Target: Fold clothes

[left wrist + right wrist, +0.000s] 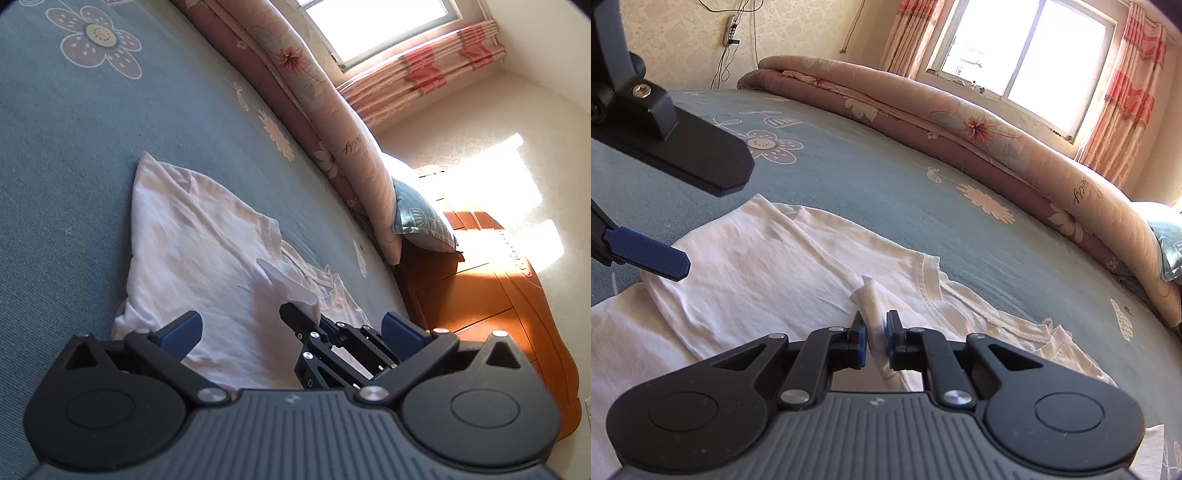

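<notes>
White T-shirt (768, 266) is lying partly folded on the blue bedspread (871, 184). We are pinching its fabric with the right gripper (875, 332); we are holding the left gripper (291, 328) spread wide, empty.

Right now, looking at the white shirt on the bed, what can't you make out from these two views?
- White shirt: its near edge is hidden behind the right gripper body in the right wrist view.
- Pinched fabric: which part of the shirt it is cannot be told.
- Outside the window: washed out by glare.
- Left gripper body hides the shirt's near edge in its own view.
</notes>
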Motion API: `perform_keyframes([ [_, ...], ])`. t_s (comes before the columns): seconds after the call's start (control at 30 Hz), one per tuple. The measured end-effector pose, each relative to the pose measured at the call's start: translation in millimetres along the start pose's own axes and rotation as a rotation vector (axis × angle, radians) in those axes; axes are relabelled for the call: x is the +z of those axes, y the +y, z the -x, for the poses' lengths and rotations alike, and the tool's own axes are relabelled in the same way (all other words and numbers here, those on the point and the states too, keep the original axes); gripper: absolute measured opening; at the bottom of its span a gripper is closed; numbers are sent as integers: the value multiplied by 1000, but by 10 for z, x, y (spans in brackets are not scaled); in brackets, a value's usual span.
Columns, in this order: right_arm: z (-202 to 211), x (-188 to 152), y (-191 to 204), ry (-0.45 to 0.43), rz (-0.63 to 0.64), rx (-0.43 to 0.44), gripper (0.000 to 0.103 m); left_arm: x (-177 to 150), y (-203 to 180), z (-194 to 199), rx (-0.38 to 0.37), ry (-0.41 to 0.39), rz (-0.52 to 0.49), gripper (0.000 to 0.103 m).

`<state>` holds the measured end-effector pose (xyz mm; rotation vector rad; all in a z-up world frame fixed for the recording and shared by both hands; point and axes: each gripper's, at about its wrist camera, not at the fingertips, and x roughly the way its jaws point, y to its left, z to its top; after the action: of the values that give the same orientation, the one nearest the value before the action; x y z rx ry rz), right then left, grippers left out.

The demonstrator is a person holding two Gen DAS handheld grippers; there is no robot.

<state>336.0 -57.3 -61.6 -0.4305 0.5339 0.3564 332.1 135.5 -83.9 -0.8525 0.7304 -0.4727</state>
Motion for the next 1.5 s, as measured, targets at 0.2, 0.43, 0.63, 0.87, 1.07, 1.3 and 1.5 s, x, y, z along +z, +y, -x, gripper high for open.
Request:
perform_keyframes([
  [0.2, -23, -10, 20, 8, -1, 2, 13, 6, 45, 7, -47, 0, 46, 102],
  [0.43, -48, -17, 112, 14, 32, 8, 13, 26, 54, -8, -38, 0, 50, 102],
  [0.63, -63, -8, 157, 15, 40, 6, 13, 39, 50, -27, -35, 4, 49, 102],
  [0.87, -72, 14, 190, 11, 33, 23, 13, 28, 55, -39, -35, 0, 56, 102],
  [1.07, -48, -16, 237, 11, 53, 65, 13, 35, 64, -43, -38, -1, 57, 102],
  [1.3, -14, -17, 316, 8, 100, 81, 13, 53, 66, -64, -36, -5, 60, 102],
  [1.5, -43, -7, 341, 15, 95, 66, 13, 90, 98, -26, -43, -24, 68, 102],
])
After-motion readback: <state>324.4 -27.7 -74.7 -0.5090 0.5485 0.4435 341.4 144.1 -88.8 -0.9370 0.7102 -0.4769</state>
